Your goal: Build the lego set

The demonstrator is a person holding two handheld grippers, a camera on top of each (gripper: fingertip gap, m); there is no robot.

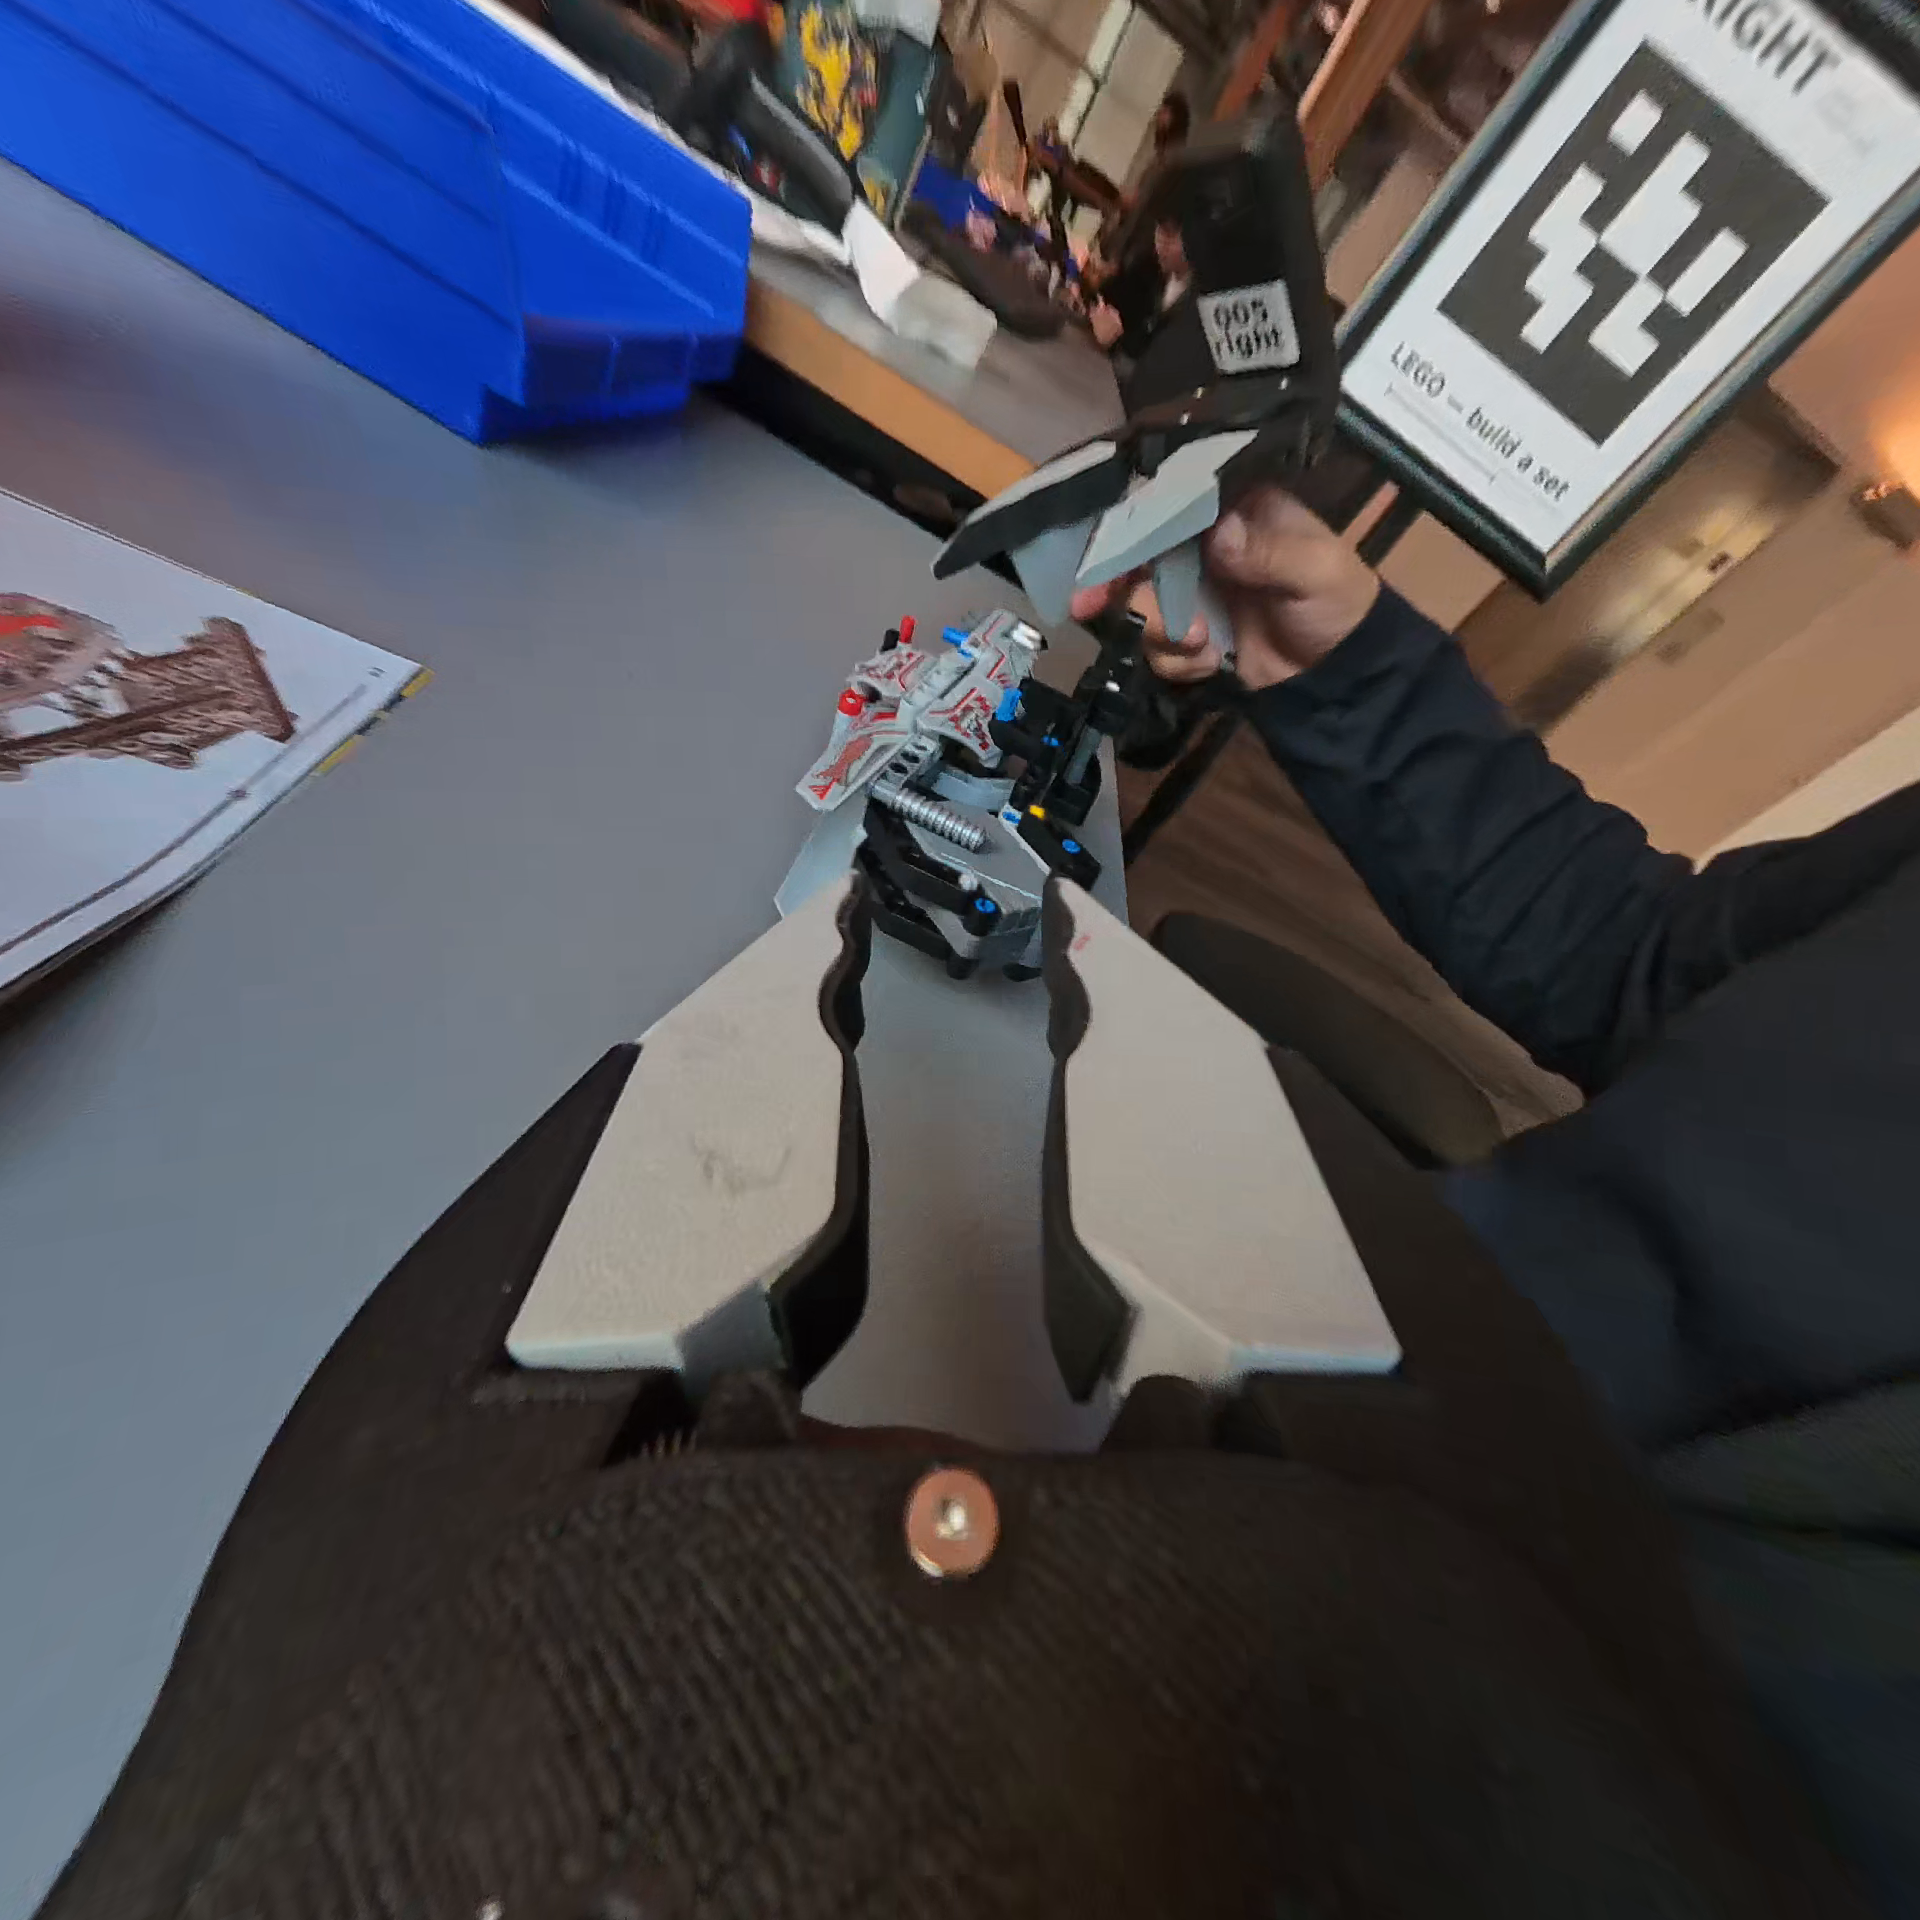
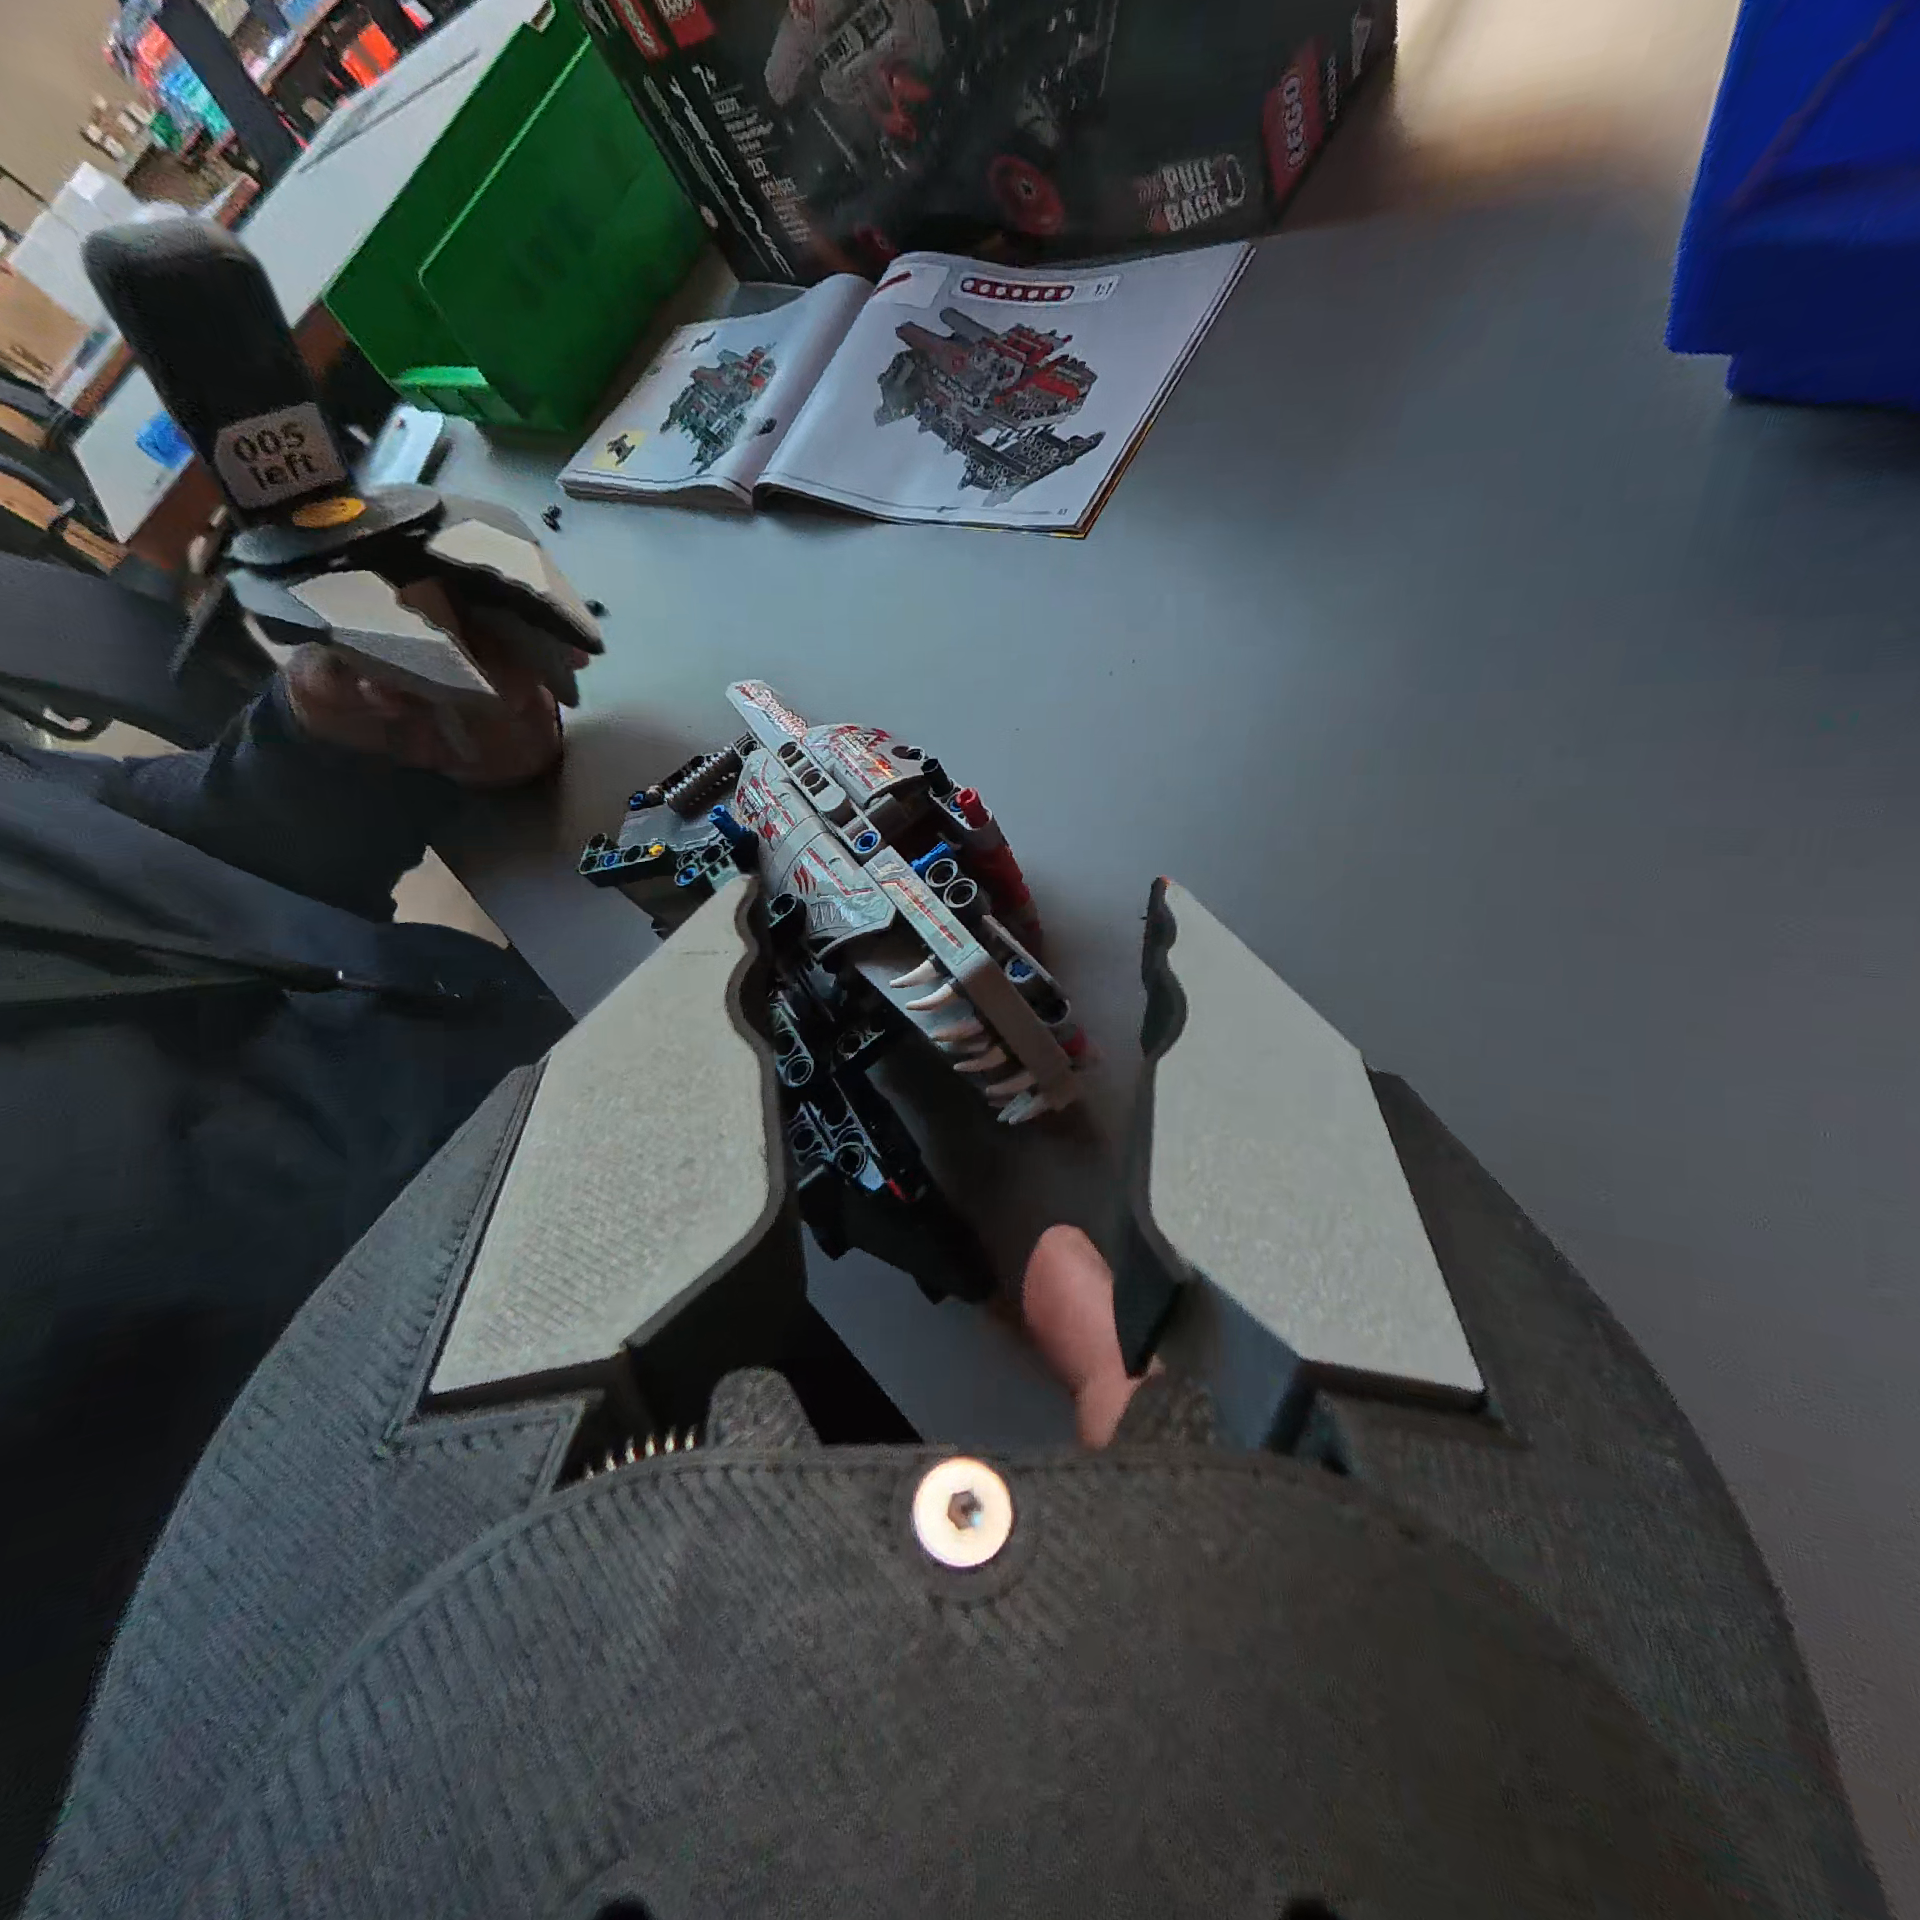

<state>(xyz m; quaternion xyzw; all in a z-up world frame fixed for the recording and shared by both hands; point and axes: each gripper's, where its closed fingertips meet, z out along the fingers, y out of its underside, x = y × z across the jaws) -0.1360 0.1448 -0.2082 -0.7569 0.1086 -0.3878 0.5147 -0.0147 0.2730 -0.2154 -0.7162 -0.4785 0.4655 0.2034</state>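
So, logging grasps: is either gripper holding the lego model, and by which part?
No. The left gripper and right gripper are both open; the lego model rests on the table.

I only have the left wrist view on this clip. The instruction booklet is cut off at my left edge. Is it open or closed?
Observer: Open. In the right wrist view the instruction booklet lies flat on the grey table, showing two pages of build drawings.
Operator: Anything behind it?
Observer: Yes, a dark set box stands just beyond the booklet, with a green bin to its left.
Operator: From here I see only one side of the lego model. What is on the far end?
Observer: A row of white tooth-like pieces along its edge, lying between the open fingers of the right gripper.
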